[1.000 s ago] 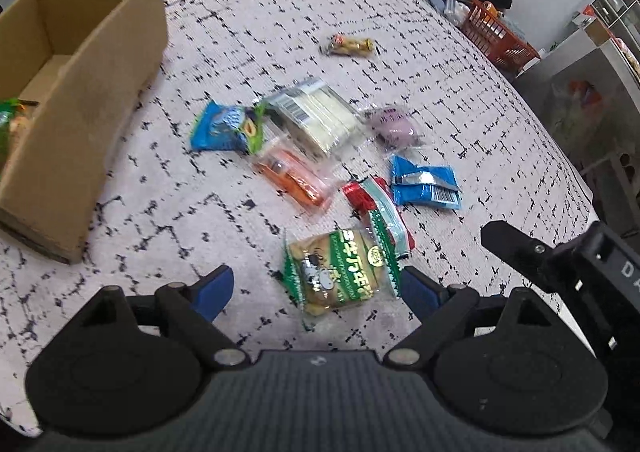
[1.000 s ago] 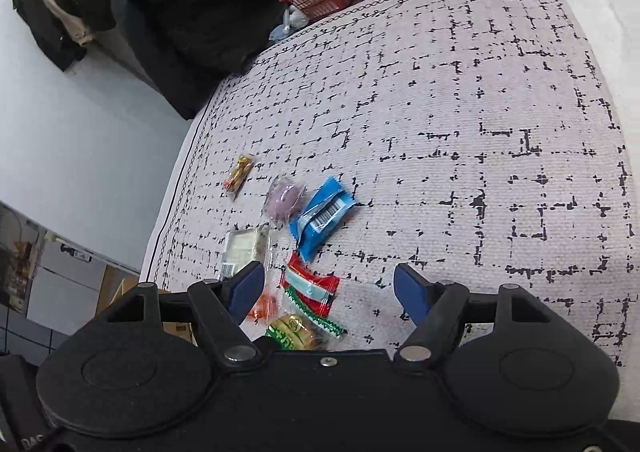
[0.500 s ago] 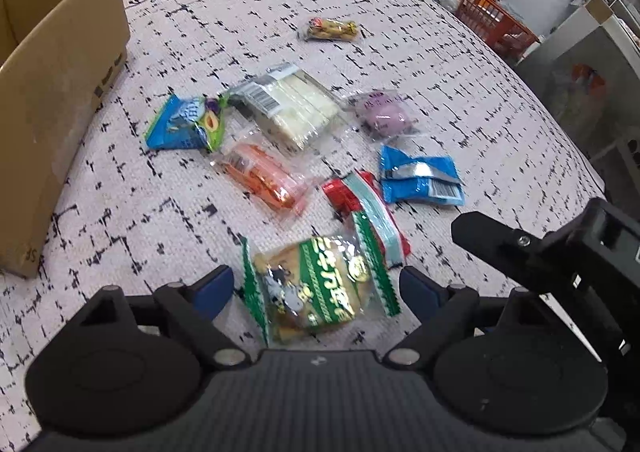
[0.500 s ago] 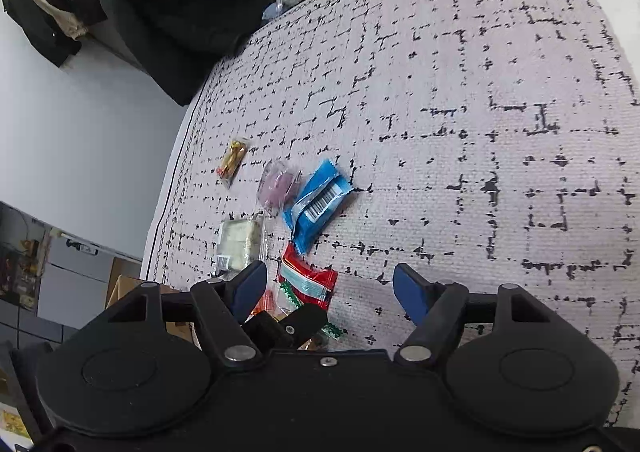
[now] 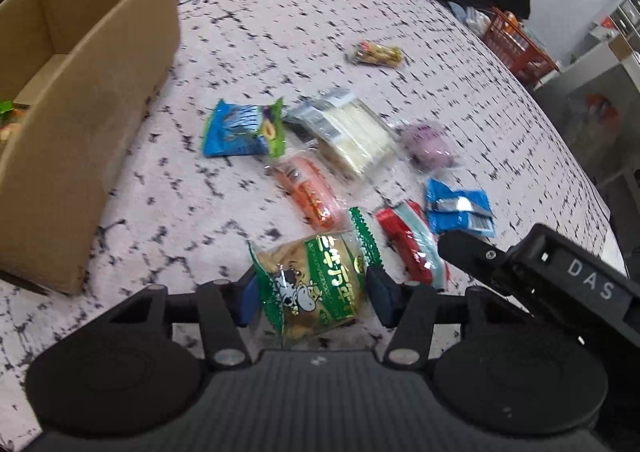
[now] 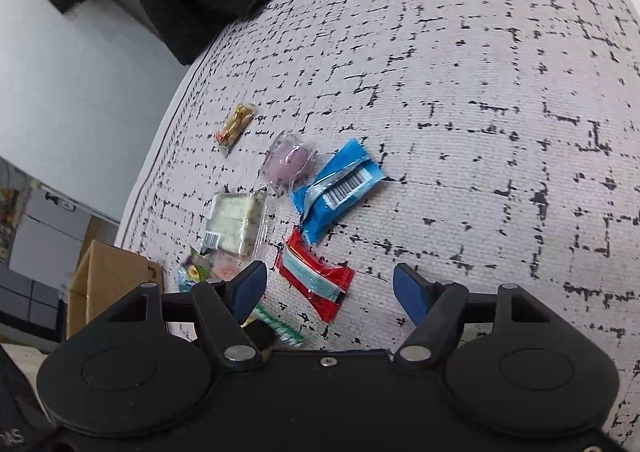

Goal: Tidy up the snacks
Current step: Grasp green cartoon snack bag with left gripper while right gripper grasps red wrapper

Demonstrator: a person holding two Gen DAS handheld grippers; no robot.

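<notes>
The left hand-held gripper (image 5: 310,298) has its fingers closed against both sides of the green snack packet (image 5: 314,288), at the bed's (image 5: 248,35) near edge. The packet looks light, soft and crinkly, its biscuit likely brittle, so a gentle mid-body hold suits it. The right hand-held gripper (image 6: 330,290) hangs wide open and empty above the red packet (image 6: 314,278); the cardboard box (image 5: 86,99) sits far left.

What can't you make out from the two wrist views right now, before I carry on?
- Brown cardboard box, left wrist view: its contents are cut off by the frame edge; only a scrap of green shows.
- Green-and-clear cow-print snack packet, between the left gripper fingers: motion blur hides whether the pads touch it.
- Same packet, right wrist view: mostly hidden behind the right gripper.
- Small gold wrapped snack: print too blurred to read.
</notes>
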